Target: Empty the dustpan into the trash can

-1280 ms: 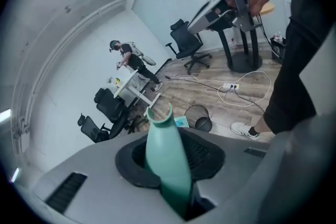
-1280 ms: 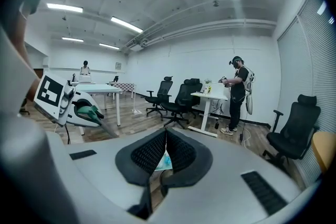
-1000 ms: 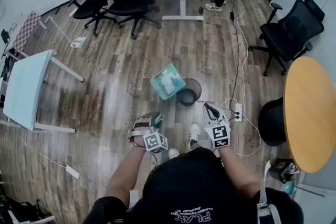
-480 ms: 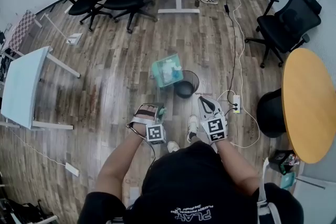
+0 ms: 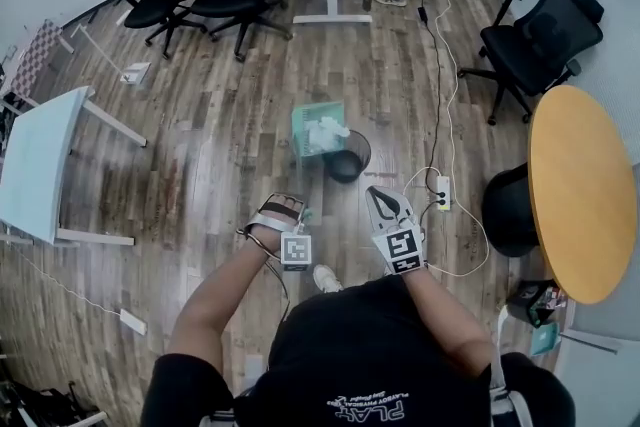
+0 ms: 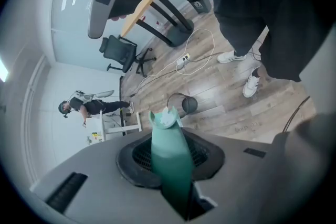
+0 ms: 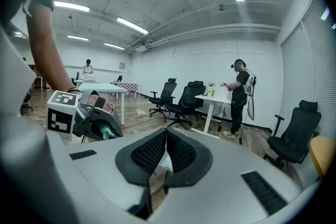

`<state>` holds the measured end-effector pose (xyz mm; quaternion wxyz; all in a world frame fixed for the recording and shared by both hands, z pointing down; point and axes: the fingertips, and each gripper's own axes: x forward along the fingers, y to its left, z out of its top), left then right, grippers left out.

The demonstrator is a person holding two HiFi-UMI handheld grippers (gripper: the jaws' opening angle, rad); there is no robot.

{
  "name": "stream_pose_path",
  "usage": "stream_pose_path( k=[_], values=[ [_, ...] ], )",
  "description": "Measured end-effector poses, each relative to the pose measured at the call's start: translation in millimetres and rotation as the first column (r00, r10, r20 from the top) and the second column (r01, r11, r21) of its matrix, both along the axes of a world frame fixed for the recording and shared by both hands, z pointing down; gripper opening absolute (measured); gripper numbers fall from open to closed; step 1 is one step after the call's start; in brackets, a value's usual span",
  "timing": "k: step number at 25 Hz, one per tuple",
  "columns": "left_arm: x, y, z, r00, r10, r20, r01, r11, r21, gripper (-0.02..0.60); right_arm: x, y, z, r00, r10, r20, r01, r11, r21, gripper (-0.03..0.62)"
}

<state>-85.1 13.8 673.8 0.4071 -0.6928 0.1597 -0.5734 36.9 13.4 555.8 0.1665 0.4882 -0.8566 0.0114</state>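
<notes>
Head view: my left gripper [image 5: 285, 213] holds the teal dustpan [image 5: 320, 129], seemingly over the trash can [image 5: 349, 158] rim. Left gripper view: jaws closing on its handle [image 6: 171, 160]. Right gripper view: my right gripper [image 7: 166, 139] is clenched, empty.

White print runs upside down across the person's black shirt [image 5: 372, 405]. Its large letters look like "PLA"; the smaller line is too small to read. The left marker cube [image 5: 296, 251] and the right marker cube [image 5: 403, 248] each show a black-and-white square code with no letters.
</notes>
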Motion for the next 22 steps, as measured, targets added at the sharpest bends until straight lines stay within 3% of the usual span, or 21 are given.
stream_pose_path(
  k=[2,3,7,8,11,12,14,16,22],
  values=[
    [13.2,-12.6,-21.0,0.999,0.026,-0.017,-0.023,0.988,0.153,0.098,5.0,0.3,0.7,1.0,-0.008,0.005,0.008,1.0,-0.004,0.025],
    [17.9,-15.0,-24.5,0.999,0.036,-0.011,-0.034,0.982,0.187,0.098,7.7,-0.2,1.1,1.0,-0.015,0.006,0.015,1.0,-0.005,0.025],
    [23.5,5.8,5.6,0.992,0.039,0.118,-0.041,0.999,0.016,0.098,22.2,-4.4,-2.2,0.999,-0.044,0.011,0.044,0.999,0.004,0.025],
    [28.6,7.1,6.5,0.992,0.039,0.118,-0.04,0.999,0.007,0.098,26.4,-6.1,-3.4,0.999,-0.047,0.012,0.047,0.999,0.005,0.025],
    [62.5,-10.3,-25.5,0.997,0.056,-0.053,-0.045,0.982,0.181,0.098,35.9,-11.5,-6.7,0.998,-0.054,0.015,0.054,0.999,0.004,0.025],
    [64.7,-10.0,-25.5,0.998,0.058,-0.039,-0.05,0.981,0.186,0.098,38.4,-11.9,-7.4,0.998,-0.059,0.016,0.059,0.998,0.006,0.025],
    [54.2,0.8,-6.9,0.992,0.056,0.112,-0.068,0.992,0.105,0.098,44.3,-12.1,-6.7,0.997,-0.069,0.018,0.068,0.998,0.008,0.025],
    [42.2,14.4,15.7,0.96,0.07,0.272,-0.075,0.997,0.005,0.098,50.5,-12.5,-4.9,0.997,-0.074,0.022,0.074,0.997,0.007,0.025],
    [52.5,28.5,27.3,0.917,0.133,0.376,-0.137,0.99,-0.016,0.098,61.9,-14.8,-6.2,0.996,-0.092,0.023,0.091,0.996,0.006,0.025]
  ],
)
